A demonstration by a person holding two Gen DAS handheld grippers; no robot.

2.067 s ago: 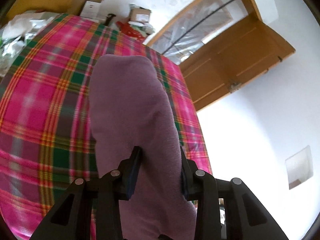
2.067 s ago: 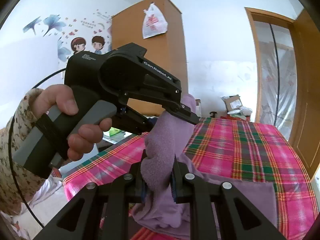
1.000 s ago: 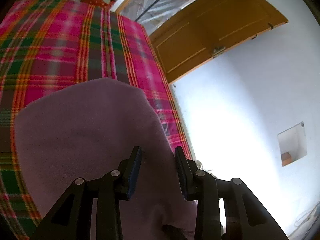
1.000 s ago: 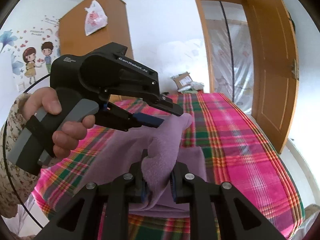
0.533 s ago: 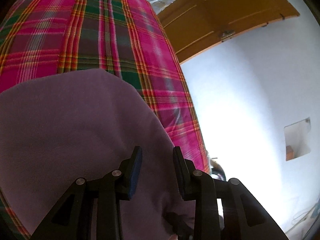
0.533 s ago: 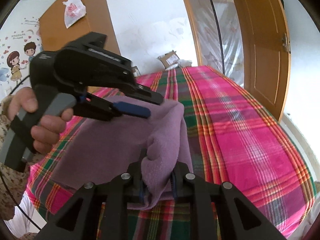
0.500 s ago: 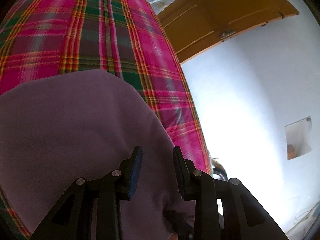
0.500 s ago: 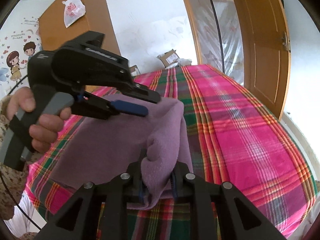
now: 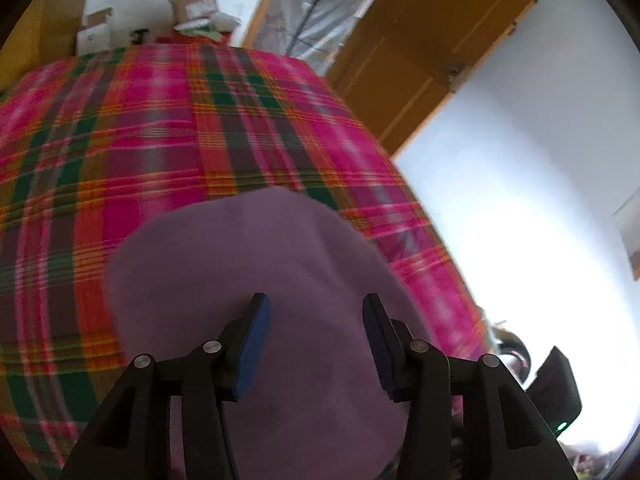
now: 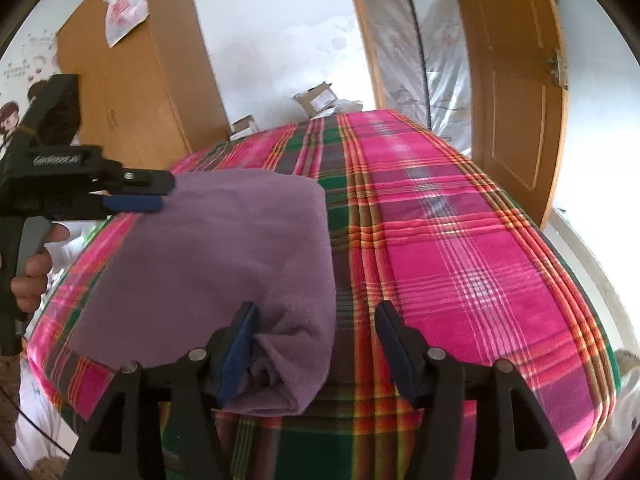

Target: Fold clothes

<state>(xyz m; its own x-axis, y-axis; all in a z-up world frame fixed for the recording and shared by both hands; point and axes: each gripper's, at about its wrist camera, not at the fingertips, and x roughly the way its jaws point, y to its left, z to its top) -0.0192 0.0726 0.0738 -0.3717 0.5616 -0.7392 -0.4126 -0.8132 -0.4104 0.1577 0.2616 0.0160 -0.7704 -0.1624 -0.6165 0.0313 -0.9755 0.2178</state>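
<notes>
Both grippers have just been opening: your right gripper (image 10: pixel 316 336) stands spread with the purple garment (image 10: pixel 224 248) only brushing its left pad, and your left gripper (image 9: pixel 314 340) is spread above the cloth, pinching nothing. The garment lies folded on the plaid blanket (image 10: pixel 460 248), near the bed's front edge. Back both hands off straight so the soft fleece doesn't drag, then flatten the lumpy rolled corner. The blanket is flat-woven.

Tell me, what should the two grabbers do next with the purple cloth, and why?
Probably lift both away. The purple cloth lies folded flat on the plaid blanket, and the left gripper and right gripper have just been opening, no longer pinching it. Then they can start another fold.
</notes>
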